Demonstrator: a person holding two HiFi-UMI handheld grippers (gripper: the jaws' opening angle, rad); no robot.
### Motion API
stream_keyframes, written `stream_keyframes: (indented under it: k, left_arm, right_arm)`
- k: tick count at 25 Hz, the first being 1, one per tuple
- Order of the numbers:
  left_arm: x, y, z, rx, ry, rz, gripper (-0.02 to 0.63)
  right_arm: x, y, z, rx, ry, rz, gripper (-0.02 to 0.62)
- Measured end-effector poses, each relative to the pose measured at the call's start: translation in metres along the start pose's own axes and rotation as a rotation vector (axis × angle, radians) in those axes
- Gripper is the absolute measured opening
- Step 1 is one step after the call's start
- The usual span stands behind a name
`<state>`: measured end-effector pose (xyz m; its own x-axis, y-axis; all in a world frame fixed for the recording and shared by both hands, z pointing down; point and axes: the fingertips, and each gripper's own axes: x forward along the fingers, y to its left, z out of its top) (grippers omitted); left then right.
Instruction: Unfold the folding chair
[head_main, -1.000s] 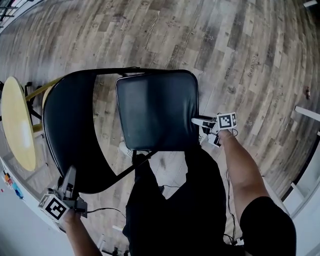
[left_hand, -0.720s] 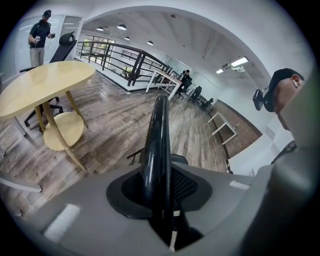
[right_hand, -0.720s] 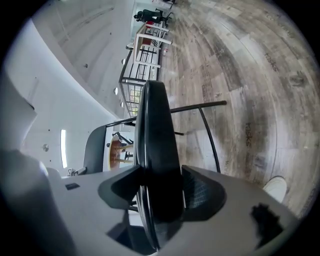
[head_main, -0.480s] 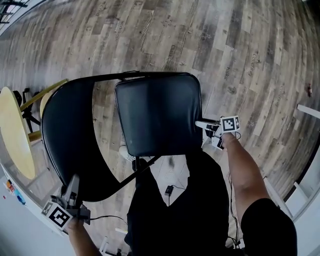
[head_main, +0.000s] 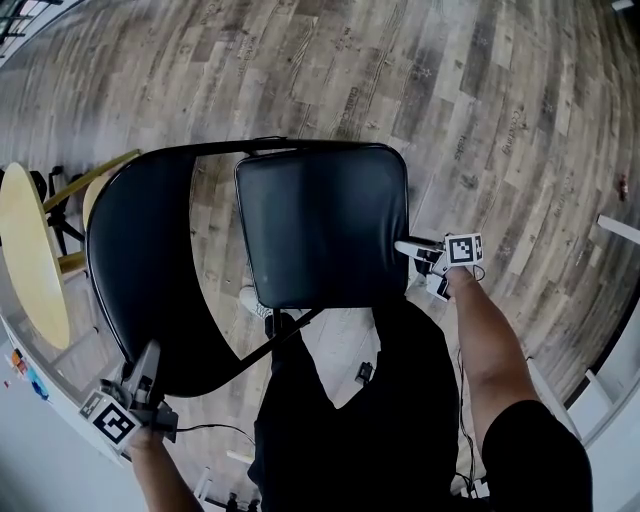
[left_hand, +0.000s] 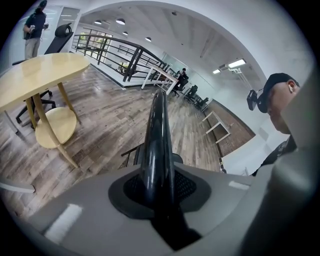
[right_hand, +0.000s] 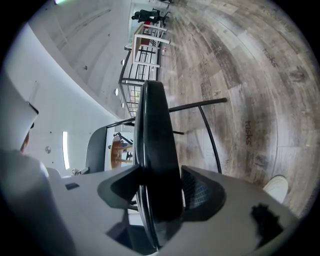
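Observation:
The black folding chair stands in front of me, its padded seat (head_main: 320, 225) swung out from the curved backrest (head_main: 140, 260). My left gripper (head_main: 148, 352) is at the lower left, shut on the backrest's rim (left_hand: 157, 135). Its jaws have just been closing, and in the left gripper view the gripper (left_hand: 159, 187) has the rim pinched between its pads. My right gripper (head_main: 402, 246) holds the seat's right edge. In the right gripper view the seat (right_hand: 152, 135) fills the gripper (right_hand: 159, 192) from pad to pad; its jaws have just been opening wider around it.
A round yellow table (head_main: 30, 250) with a lower shelf stands close to the left of the chair. My black-trousered legs (head_main: 350, 420) are right behind the seat, one white shoe (head_main: 252, 298) under it. White shelving (head_main: 620, 230) is at the right. A person (left_hand: 35, 25) stands far off.
The chair and both grippers have drifted a little down and to the right in the head view. Both grips stay in the same places on the chair.

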<state>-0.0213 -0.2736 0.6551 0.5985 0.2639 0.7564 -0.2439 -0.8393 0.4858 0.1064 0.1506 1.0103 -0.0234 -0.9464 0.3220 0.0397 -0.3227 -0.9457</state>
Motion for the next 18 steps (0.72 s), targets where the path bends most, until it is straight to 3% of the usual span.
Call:
stream_keyframes:
  k: [5, 11, 15, 18]
  left_arm:
    - [-0.001, 0.0, 0.0, 0.009, -0.006, -0.001, 0.077]
    - [0.0, 0.002, 0.001, 0.047, -0.018, 0.054, 0.078]
    - [-0.002, 0.005, 0.002, 0.077, -0.016, 0.106, 0.089]
    - [0.001, 0.006, 0.004, 0.09, -0.028, 0.114, 0.094]
  right_arm:
    - [-0.005, 0.0, 0.0, 0.019, 0.027, -0.059, 0.252]
    - [-0.021, 0.01, 0.002, -0.055, 0.097, -0.145, 0.25]
    - [-0.049, 0.003, 0.001, -0.056, 0.128, -0.297, 0.25]
    - [-0.07, 0.017, -0.003, -0.09, 0.179, -0.329, 0.25]
